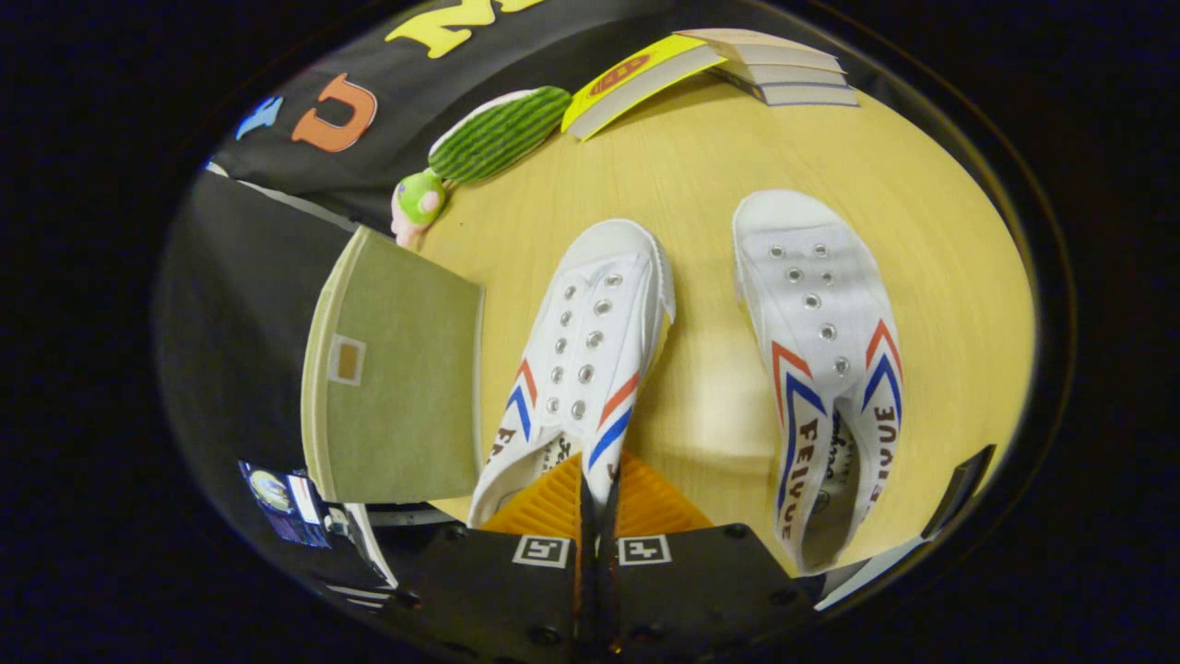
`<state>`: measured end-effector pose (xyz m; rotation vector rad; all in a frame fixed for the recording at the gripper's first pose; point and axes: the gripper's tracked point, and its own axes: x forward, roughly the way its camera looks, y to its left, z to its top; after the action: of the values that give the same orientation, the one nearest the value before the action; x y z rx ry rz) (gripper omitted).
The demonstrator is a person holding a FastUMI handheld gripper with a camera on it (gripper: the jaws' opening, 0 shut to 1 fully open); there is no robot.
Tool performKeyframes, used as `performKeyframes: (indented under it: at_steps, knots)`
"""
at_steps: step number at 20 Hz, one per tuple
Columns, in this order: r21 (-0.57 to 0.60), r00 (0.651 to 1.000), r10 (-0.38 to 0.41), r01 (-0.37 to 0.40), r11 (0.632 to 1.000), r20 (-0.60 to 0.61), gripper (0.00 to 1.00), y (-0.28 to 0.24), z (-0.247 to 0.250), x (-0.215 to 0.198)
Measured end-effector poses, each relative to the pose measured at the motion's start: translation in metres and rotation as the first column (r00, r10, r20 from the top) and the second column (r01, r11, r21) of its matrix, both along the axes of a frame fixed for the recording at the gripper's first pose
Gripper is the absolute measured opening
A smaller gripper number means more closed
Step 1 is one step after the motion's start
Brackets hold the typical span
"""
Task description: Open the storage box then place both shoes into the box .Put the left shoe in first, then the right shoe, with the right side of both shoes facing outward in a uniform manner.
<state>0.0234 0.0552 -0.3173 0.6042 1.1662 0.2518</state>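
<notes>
Cloth of the booth wall hung dark beyond the table's [701, 166] far-left edge. Just inside that edge stood the storage box [396, 387], olive green, a small tan square on its near face, set against the table's left side. Beyond it, toward the far-left corner, lay a plush toy [479, 148] with a striped green body and a pale green head. Books [719, 69] were stacked at the far edge, a yellow-covered one slanting off the pile onto the wood. Next came the left shoe [581, 360], white with red and blue chevrons, toe pointing away, raised slightly off the table. The gripper [597, 493] was clamped on it: both fingers pressed together on the shoe's right side wall at the heel opening. Nearer the right edge lay the right shoe [825, 369], flat on the wood, toe also pointing away, well apart from the box.
</notes>
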Motion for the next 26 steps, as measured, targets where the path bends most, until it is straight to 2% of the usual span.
performKeyframes:
  at_steps: [4, 9, 14, 17, 22, 26]
  knots:
    - [0.039, 0.995, 0.005, -0.009, 0.999, 0.099, 0.06, 0.012, 0.061, -0.003]
    - [0.034, 0.97, 0.017, -0.026, 0.999, 0.244, 0.06, 0.037, 0.16, 0.005]
    - [0.022, 0.948, 0.068, -0.079, 0.997, 0.31, 0.06, 0.089, 0.225, 0.025]
    - [-0.027, 0.942, 0.137, -0.136, 0.99, 0.305, 0.06, 0.139, 0.231, 0.034]
    - [0.014, 0.94, 0.254, -0.264, 0.964, 0.227, 0.06, 0.239, 0.201, 0.032]
    - [0.008, 0.94, 0.293, -0.298, 0.954, 0.173, 0.06, 0.28, 0.17, 0.026]
